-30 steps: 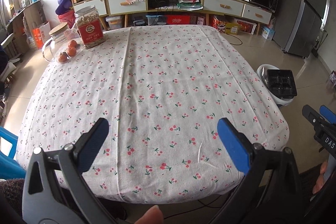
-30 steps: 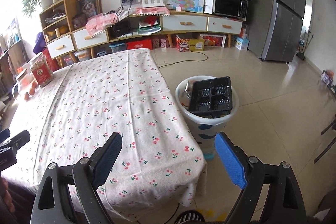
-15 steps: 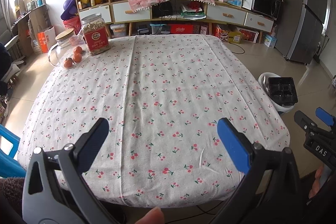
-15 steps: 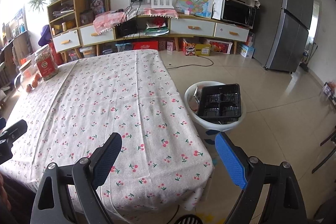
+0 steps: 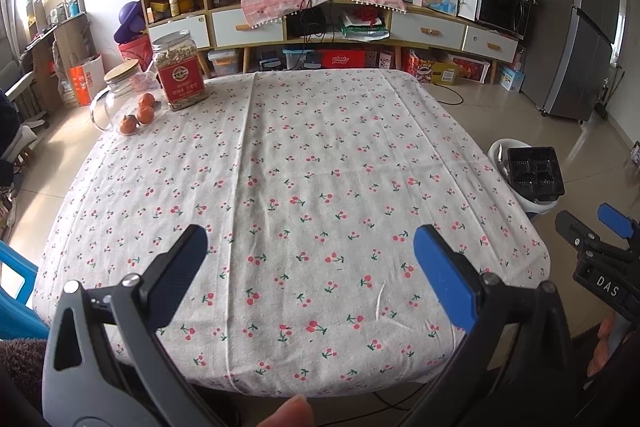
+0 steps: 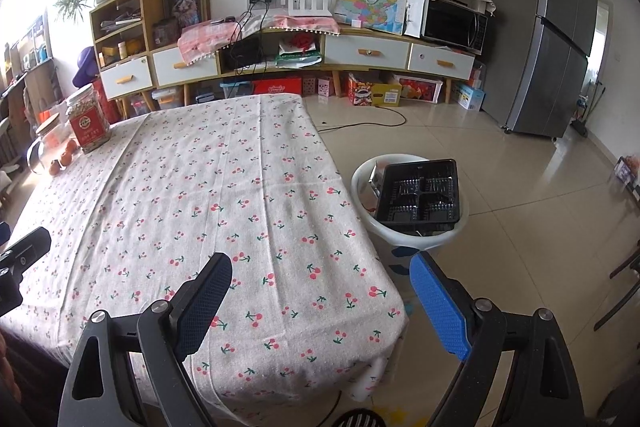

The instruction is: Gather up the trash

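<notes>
A black plastic food tray (image 6: 420,193) lies across the top of a white trash bin (image 6: 404,235) on the floor, right of the table; both also show in the left wrist view, tray (image 5: 534,171) and bin (image 5: 498,151). My left gripper (image 5: 310,263) is open and empty above the near edge of the cherry-print tablecloth (image 5: 304,163). My right gripper (image 6: 320,291) is open and empty over the table's near right corner, the bin ahead and to its right. The right gripper also shows at the right edge of the left wrist view (image 5: 592,227).
A red-labelled jar (image 5: 178,71), a glass jar with a wooden lid (image 5: 118,87) and three oranges (image 5: 140,111) stand at the table's far left corner. A low cabinet (image 6: 280,51) lines the back wall, a grey fridge (image 6: 556,27) at right. A blue chair (image 5: 16,287) is at left.
Both grippers have drawn back and risen a little from the table, so more of the room shows. Both stay open and empty. The tray stays on the bin.
</notes>
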The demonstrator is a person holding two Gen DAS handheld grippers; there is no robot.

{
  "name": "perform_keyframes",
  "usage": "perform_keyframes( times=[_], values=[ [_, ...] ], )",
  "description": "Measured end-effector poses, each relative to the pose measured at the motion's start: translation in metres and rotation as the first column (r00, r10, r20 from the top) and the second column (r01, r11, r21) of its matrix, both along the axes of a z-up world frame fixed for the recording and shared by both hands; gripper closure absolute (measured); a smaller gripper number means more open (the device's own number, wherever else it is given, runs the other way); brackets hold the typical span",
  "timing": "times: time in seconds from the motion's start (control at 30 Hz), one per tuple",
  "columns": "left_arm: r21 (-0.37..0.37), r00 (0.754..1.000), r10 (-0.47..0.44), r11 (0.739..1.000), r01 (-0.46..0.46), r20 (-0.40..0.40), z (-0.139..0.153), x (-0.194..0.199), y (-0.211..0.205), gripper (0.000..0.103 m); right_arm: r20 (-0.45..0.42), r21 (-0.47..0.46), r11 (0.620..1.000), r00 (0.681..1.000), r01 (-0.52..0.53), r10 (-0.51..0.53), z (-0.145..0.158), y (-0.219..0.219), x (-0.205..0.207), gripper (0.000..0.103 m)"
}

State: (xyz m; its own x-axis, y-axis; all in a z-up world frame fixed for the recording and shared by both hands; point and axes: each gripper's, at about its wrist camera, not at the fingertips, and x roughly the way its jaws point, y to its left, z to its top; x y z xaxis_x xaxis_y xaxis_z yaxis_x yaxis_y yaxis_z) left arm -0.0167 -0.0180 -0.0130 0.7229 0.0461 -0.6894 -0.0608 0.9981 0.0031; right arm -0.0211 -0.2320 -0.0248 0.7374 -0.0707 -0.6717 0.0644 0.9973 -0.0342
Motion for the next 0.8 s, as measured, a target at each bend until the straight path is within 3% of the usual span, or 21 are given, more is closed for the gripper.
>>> perform_keyframes(
  times=[0.8],
  values=[
    [0.010, 1.000, -0.007, 1.000, 0.007, 0.000, 0.0040, 0.0008, -0.0034, 0.001, 0.005, 0.004, 1.000, 1.000, -0.004, 0.004, 0.0007, 0.0001, -0.0019, 0.011]
  ],
)
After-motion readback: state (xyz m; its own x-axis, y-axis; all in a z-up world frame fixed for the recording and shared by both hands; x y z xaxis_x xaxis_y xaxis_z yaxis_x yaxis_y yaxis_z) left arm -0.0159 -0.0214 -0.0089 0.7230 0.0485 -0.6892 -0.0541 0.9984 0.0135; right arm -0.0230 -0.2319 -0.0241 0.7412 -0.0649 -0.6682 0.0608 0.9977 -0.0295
